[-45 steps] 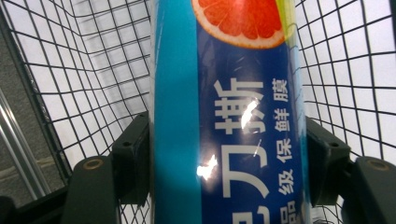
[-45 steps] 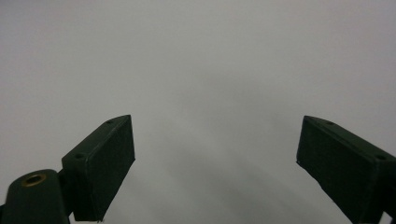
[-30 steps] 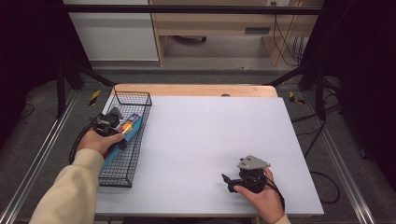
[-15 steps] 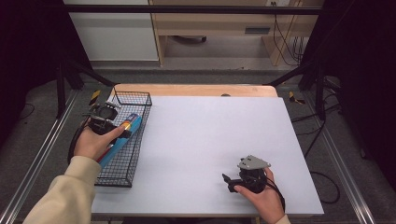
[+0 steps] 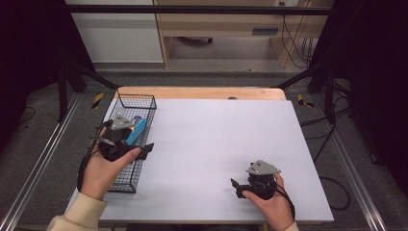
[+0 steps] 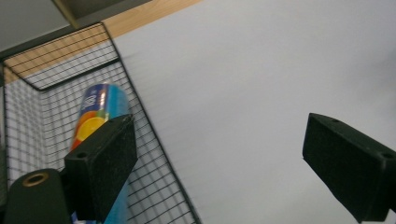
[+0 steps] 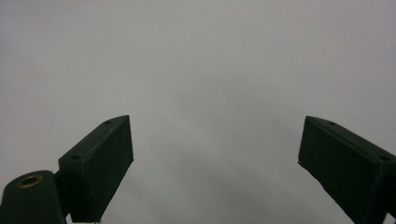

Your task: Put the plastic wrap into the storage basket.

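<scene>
Left fingers: the black left gripper (image 5: 146, 148) stood wide apart with nothing between the pads, its jaws having just been opening.
Right fingers: the black right gripper (image 5: 235, 186) was spread, empty, over bare tabletop.
Task item: the blue cylindrical tube with orange print (image 6: 95, 122) lay inside the black wire basket (image 5: 126, 179), apart from both grippers.
Surface: white rectangular table top (image 5: 226, 134) with a wooden far edge; basket at its left edge.
Room: grey floor, dark surroundings.
Left hand (image 5: 103, 168): held above the basket, gripper pointing towards the table centre.
Right hand (image 5: 269, 204): near the front edge.
</scene>
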`<action>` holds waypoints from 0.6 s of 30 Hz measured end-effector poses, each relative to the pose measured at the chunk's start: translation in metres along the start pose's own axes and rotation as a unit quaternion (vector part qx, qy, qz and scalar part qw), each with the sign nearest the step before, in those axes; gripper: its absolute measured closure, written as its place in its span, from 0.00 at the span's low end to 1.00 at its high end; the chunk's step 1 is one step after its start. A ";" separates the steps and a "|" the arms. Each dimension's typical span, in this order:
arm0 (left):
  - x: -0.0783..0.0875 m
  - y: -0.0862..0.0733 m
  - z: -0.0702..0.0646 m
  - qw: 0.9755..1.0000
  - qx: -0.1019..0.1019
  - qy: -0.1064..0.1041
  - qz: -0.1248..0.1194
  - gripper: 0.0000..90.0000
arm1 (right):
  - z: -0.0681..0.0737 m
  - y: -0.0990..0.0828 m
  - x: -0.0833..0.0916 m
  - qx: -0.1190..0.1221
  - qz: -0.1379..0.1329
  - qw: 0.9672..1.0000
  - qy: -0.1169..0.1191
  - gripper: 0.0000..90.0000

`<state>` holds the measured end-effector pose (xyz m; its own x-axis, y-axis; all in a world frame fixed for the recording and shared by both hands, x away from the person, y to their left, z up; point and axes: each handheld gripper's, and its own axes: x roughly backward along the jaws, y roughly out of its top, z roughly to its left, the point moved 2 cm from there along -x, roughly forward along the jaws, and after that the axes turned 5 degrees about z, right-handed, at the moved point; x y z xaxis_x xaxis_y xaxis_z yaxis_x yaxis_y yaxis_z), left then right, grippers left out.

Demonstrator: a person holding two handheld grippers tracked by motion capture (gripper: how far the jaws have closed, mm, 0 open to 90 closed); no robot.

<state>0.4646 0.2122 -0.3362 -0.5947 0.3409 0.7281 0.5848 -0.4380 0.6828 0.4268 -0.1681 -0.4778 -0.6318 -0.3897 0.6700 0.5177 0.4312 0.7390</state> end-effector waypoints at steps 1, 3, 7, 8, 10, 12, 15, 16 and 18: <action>0.000 -0.001 -0.004 1.000 -0.002 -0.004 -0.005 0.10 | -0.001 0.000 0.000 0.000 0.000 1.000 -0.002 0.11; 0.001 -0.002 -0.013 1.000 -0.012 -0.011 -0.013 0.09 | -0.002 -0.001 0.001 -0.002 -0.002 1.000 -0.006 0.11; -0.001 -0.003 -0.030 0.999 -0.040 -0.015 -0.025 0.08 | -0.003 -0.001 0.001 -0.006 -0.001 1.000 -0.012 0.10; -0.003 -0.004 -0.035 0.999 -0.042 -0.018 -0.029 0.08 | -0.003 -0.001 0.001 -0.005 -0.001 1.000 -0.013 0.09; -0.007 -0.006 -0.043 0.998 -0.045 -0.027 -0.037 0.08 | -0.003 -0.001 0.001 -0.007 -0.001 1.000 -0.015 0.09; -0.013 -0.009 -0.050 0.997 -0.051 -0.029 -0.040 0.08 | -0.003 -0.002 0.001 -0.010 0.000 1.000 -0.016 0.08; -0.028 -0.016 -0.059 0.997 -0.050 -0.040 -0.044 0.08 | -0.003 -0.001 0.002 -0.010 -0.002 1.000 -0.016 0.08; -0.034 -0.019 -0.062 0.997 -0.050 -0.042 -0.043 0.08 | -0.003 -0.001 0.002 -0.010 -0.002 1.000 -0.019 0.08; -0.047 -0.025 -0.065 0.997 -0.051 -0.042 -0.038 0.08 | -0.002 -0.002 0.002 -0.012 -0.001 1.000 -0.018 0.08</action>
<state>0.4419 0.1527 -0.3919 -0.5842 0.4432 0.6799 0.4781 -0.4889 0.7296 0.4263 -0.1713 -0.4776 -0.6525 -0.3607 0.6664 0.5302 0.4111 0.7416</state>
